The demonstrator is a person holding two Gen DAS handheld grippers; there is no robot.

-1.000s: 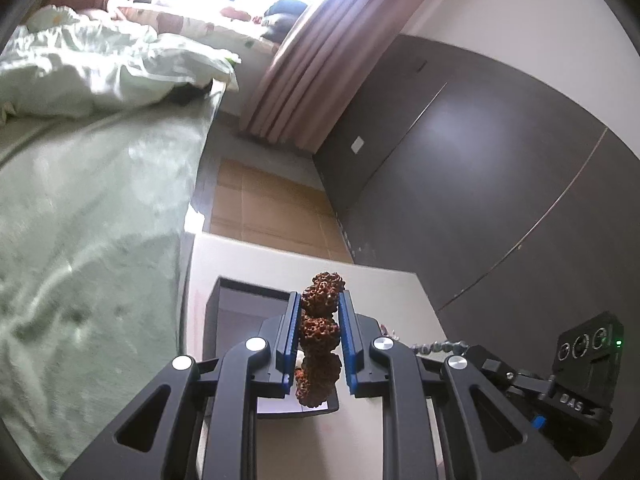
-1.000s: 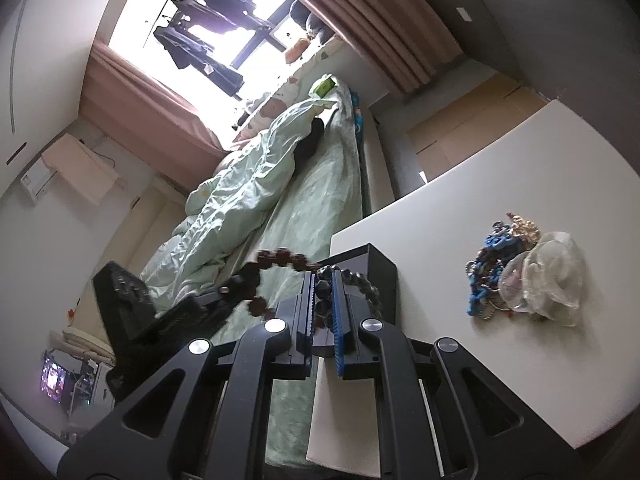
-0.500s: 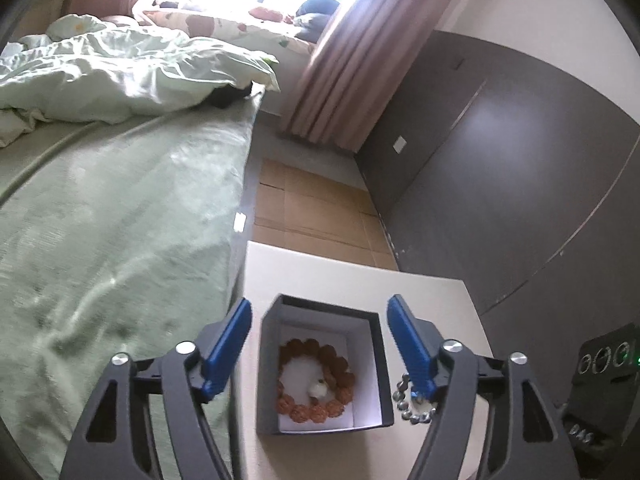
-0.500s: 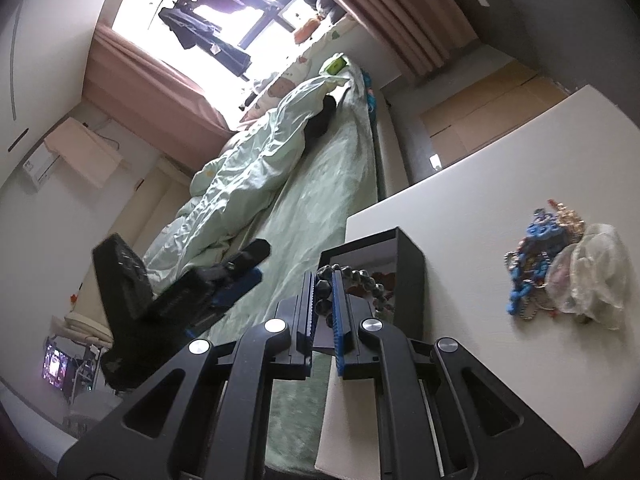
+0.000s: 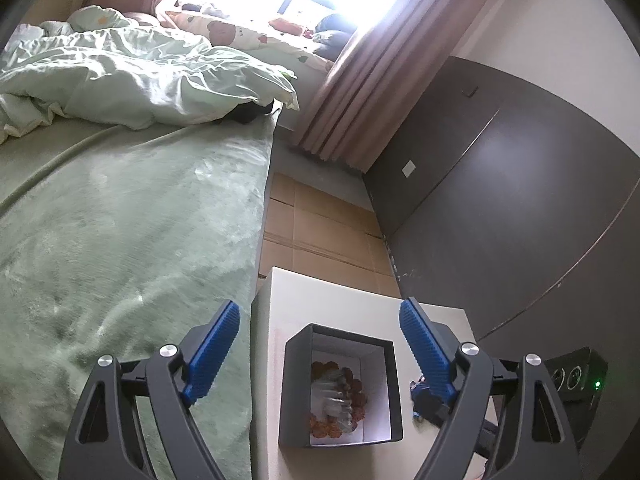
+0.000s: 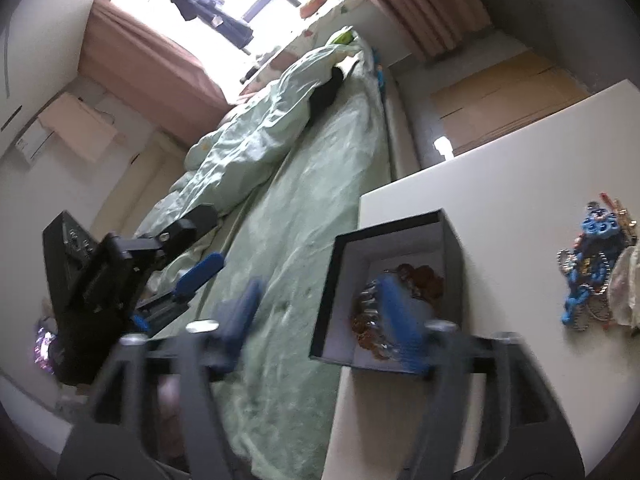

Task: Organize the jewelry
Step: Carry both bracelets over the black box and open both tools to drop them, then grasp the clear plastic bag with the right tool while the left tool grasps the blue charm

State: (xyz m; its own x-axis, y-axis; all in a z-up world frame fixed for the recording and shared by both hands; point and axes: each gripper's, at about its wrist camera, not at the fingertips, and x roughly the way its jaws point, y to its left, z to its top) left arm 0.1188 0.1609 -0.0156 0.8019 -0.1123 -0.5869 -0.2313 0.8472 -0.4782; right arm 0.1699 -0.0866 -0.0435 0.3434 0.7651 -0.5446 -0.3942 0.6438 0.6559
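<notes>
A black jewelry box (image 5: 340,388) with a white lining stands on the white table (image 5: 280,300). Inside lie a brown bead bracelet (image 5: 358,398) and a blurred grey bead bracelet (image 5: 336,400) on top of it. My left gripper (image 5: 320,356) is open and empty above the box. My right gripper (image 6: 320,320) is open and empty, its right finger over the box (image 6: 396,280); the brown bracelet (image 6: 424,280) and grey bracelet (image 6: 368,300) show inside. The left gripper (image 6: 200,276) shows at the left of the right wrist view.
A pile of blue and mixed jewelry (image 6: 592,272) and a sheer pouch (image 6: 628,284) lie on the table right of the box. A green bed (image 5: 120,240) runs along the table's left edge. A dark wall panel (image 5: 520,220) is at the right.
My left gripper opened and dropped the brown bracelet into the box. My right gripper then opened and the grey bracelet fell into the box on top of it.
</notes>
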